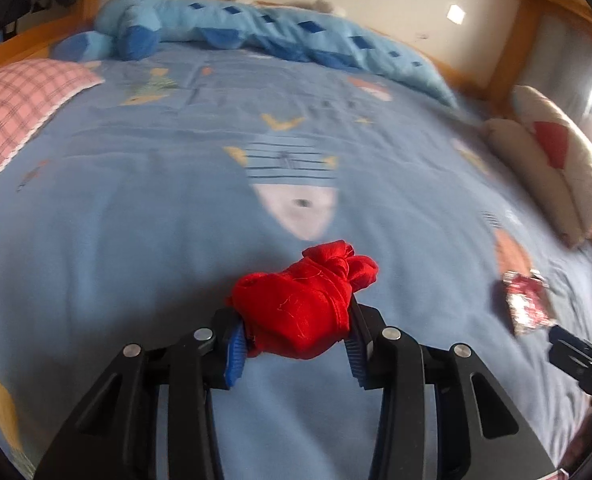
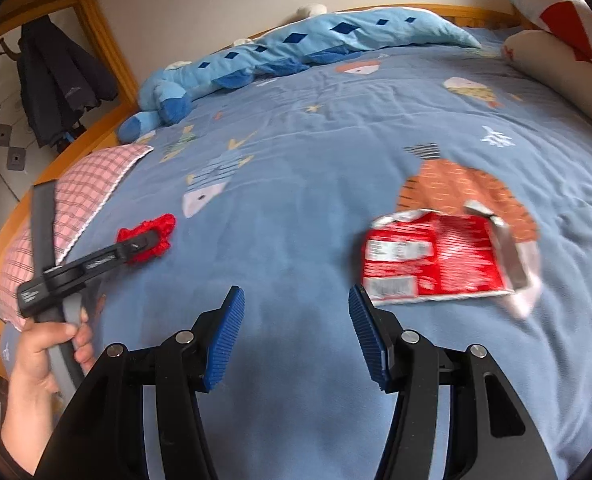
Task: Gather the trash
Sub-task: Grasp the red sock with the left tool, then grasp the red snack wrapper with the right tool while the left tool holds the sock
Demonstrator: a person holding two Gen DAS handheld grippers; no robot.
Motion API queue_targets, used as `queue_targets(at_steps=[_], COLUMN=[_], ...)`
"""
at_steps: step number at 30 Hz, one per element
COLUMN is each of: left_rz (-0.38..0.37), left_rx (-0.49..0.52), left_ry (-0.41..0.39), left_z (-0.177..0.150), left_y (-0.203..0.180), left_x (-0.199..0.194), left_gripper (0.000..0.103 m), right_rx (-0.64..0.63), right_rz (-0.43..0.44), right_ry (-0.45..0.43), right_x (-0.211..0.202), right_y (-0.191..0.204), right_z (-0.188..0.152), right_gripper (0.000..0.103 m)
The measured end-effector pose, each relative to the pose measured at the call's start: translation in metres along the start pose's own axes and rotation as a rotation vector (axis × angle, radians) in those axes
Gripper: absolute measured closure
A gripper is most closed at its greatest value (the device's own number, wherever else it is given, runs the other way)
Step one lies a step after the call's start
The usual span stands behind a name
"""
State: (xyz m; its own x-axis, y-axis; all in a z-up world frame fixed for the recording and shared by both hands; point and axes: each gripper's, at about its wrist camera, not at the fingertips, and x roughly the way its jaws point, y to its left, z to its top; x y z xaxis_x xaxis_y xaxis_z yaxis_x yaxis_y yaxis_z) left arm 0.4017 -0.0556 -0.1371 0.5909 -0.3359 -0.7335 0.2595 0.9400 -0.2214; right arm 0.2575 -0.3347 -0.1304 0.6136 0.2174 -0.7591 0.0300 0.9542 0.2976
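Left gripper [image 1: 294, 354]: blue pads closed against both sides of a knotted red cloth bundle [image 1: 307, 300], which bulges forward past the tips. In the right wrist view the same gripper [image 2: 146, 246] sits at 9 o'clock with the bundle [image 2: 150, 236] at its tip, low over the blue bedspread [image 2: 296, 152]; whether the bundle rests on the cover cannot be told. A person's hand [image 2: 50, 354] grips its handle at 8 o'clock.

Right gripper [image 2: 296, 320]: jaws roughly half open, nothing between the pads. Only bedspread shows in the gap.

Red and silver wrapper [image 2: 435, 256]: torn open, lying flat on the bedspread at 2 o'clock from the right gripper, its near corner just beside the right pad; contact cannot be told. In the left wrist view it [image 1: 525, 300] sits at 3 o'clock, with the right gripper's tip [image 1: 575, 354] just below it.

Further out: pink checked pillow [image 1: 20, 108] at 10 o'clock, long blue plush toy [image 1: 232, 24] along the far edge at 12 o'clock, white and red cushion [image 1: 555, 160] at 2 o'clock. Wooden bed frame [image 2: 104, 40] surrounds the bed. Dark jackets [image 2: 56, 76] hang at 10 o'clock in the right wrist view.
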Motion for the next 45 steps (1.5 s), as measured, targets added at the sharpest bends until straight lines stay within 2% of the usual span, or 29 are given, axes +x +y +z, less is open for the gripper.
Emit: queue_targets(at_steps=[5,9,12,16,23,26,28,30,32,33,35,37,38,40,41,42,45], left_rz=[-0.103,-0.142,-0.168,-0.182,-0.174,-0.178,-0.186,-0.187,-0.188,-0.19,-0.189,-0.189,-0.187,-0.184,-0.185,-0.186,-0.188], left_rx=[0.046,0.072,0.084,0.107,0.145,0.152,0.154,0.16,0.163,0.165,0.167,0.168,0.17,0.17,0.168,0.166,0.17], left_ry=[0.01,0.031,0.052,0.061,0.068,0.07,0.074,0.08,0.086,0.089,0.093,0.099,0.101,0.106,0.108,0.11,0.112], left_z=[-0.012,-0.018,-0.022,-0.025,-0.021,-0.02,-0.019,-0.019,-0.02,-0.021,-0.022,-0.023,-0.024,-0.024,-0.024,-0.025,-0.028], left_y=[-0.051,-0.086,-0.104,-0.123,-0.137,-0.141,-0.144,-0.148,-0.15,-0.15,-0.15,-0.149,-0.148,-0.148,-0.148,-0.147,-0.148], left_x=[-0.004,0.004,0.011,0.014,0.02,0.023,0.025,0.028,0.03,0.031,0.033,0.034,0.036,0.037,0.037,0.038,0.036], left_gripper=[0.062,0.062,0.062,0.062,0.062,0.062,0.062,0.062,0.062,0.062,0.062,0.062,0.062,0.062,0.062,0.062,0.062], right_rx=[0.053,0.112,0.218,0.284,0.273,0.232,0.175,0.124,0.102,0.111,0.14,0.171,0.184,0.185,0.185,0.185,0.161], right_rz=[-0.067,-0.105,-0.046,0.007,-0.018,-0.049,-0.085,-0.13,-0.175,-0.189,-0.209,-0.214,-0.215,-0.211,-0.187,-0.174,-0.17], right_ry=[0.011,0.017,0.037,0.051,0.056,0.059,0.081,0.098,0.1,0.093,0.078,0.062,0.058,0.048,0.041,0.034,-0.022], right_x=[-0.012,-0.016,-0.007,0.008,0.033,0.04,0.047,0.056,0.062,0.063,0.064,0.061,0.06,0.057,0.055,0.053,0.037], right_y=[-0.037,-0.069,-0.097,-0.111,-0.107,-0.099,-0.088,-0.077,-0.072,-0.072,-0.076,-0.082,-0.086,-0.09,-0.091,-0.092,-0.087], right_z=[-0.01,-0.012,-0.01,-0.001,0.017,0.022,0.025,0.026,0.028,0.028,0.03,0.032,0.033,0.033,0.033,0.032,0.027], right_gripper=[0.049,0.049,0.049,0.048,0.041,0.03,0.018,0.011,0.011,0.013,0.023,0.046,0.051,0.079,0.089,0.095,0.098])
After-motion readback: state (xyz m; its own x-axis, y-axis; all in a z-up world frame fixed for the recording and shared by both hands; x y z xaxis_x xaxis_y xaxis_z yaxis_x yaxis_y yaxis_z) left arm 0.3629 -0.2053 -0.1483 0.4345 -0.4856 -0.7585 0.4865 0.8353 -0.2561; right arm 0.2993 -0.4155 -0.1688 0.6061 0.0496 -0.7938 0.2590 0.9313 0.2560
